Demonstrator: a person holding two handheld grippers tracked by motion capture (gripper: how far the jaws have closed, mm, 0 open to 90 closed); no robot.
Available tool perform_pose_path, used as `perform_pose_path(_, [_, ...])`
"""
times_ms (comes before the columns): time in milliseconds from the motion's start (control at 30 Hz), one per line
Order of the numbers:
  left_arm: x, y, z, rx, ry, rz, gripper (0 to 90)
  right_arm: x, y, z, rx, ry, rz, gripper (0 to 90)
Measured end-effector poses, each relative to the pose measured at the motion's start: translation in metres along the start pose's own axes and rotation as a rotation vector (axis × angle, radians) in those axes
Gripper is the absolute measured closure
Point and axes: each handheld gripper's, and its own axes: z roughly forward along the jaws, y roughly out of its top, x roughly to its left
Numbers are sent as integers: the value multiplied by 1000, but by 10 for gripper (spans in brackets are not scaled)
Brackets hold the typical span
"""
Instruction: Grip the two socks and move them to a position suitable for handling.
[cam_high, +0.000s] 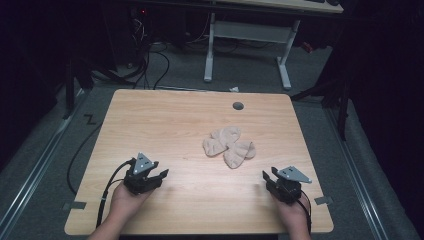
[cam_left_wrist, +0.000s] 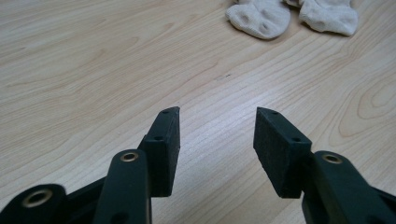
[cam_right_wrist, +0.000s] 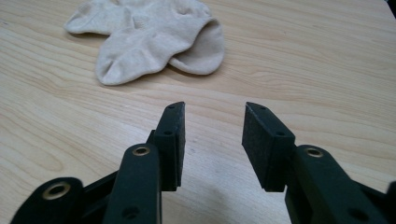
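Note:
A small heap of beige socks (cam_high: 229, 146) lies right of the middle of the wooden table (cam_high: 165, 125). In the left gripper view the socks (cam_left_wrist: 289, 16) sit at the top right, far ahead of the jaws. In the right gripper view the socks (cam_right_wrist: 149, 37) lie close ahead, up and left. My left gripper (cam_high: 161, 176) rests near the front left, open, with bare wood between its fingers (cam_left_wrist: 163, 149). My right gripper (cam_high: 266, 176) sits near the front right, open too, nothing between its pads (cam_right_wrist: 266, 144). Both point towards the socks.
A round grey cable hole (cam_high: 238, 106) marks the table's far edge. Behind the table stand a white desk frame (cam_high: 250, 45) and loose cables (cam_high: 150, 60) on the grey floor. Bare wood lies between the two grippers.

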Motion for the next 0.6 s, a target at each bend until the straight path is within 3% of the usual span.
perform_pose_path(233, [4, -1, -1, -4, -2, -19, 480, 10, 8, -2, -25, -9, -29, 611])
perform_pose_path(367, [7, -4, -3, -3, -6, -29, 468, 18, 20, -2, -49, 12, -45, 621])
perform_pose_path(467, [9, -7, -5, 7, -8, -14, 466, 23, 35, 4, -52, 26, -78, 619])
perform_pose_path(600, [14, -10, -9, -7, 1, -35, 466, 31, 48, 12, -49, 55, -87, 603])
